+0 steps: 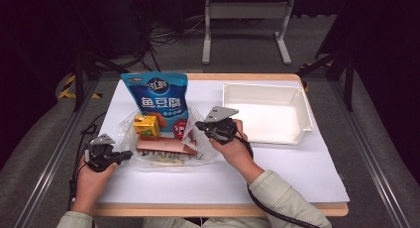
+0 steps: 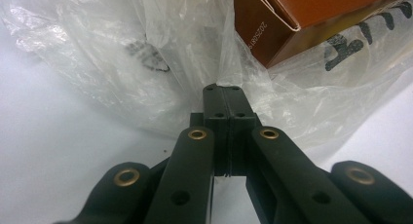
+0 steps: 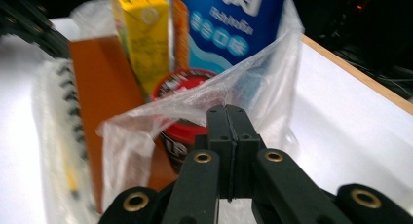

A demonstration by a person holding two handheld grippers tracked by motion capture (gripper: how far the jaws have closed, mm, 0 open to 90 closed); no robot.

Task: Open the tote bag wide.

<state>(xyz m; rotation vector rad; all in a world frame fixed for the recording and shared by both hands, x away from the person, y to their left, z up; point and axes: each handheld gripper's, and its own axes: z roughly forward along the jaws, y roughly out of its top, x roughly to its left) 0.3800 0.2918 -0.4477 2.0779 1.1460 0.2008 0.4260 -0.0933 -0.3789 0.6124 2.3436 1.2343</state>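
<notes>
A clear plastic bag (image 1: pixel 171 160) lies on the white table sheet (image 1: pixel 277 173) with its mouth toward the far side. Inside it are a blue snack pouch (image 1: pixel 157 96), a yellow carton (image 1: pixel 146 125), a red-lidded tub (image 1: pixel 181 127) and a flat brown box (image 1: pixel 163 145). My left gripper (image 1: pixel 128 155) is shut on the bag's left edge; in the left gripper view the film (image 2: pixel 122 63) bunches at the closed tips (image 2: pixel 224 90) beside the brown box (image 2: pixel 292 14). My right gripper (image 1: pixel 199 125) is shut on the bag's right rim (image 3: pixel 263 73), in front of the tub (image 3: pixel 180 131).
An empty white tray (image 1: pixel 262 86) sits at the back right of the table, just right of my right hand. The table's wooden front edge (image 1: pixel 218 209) runs below both forearms. A metal stand (image 1: pixel 245 12) is on the floor beyond the table.
</notes>
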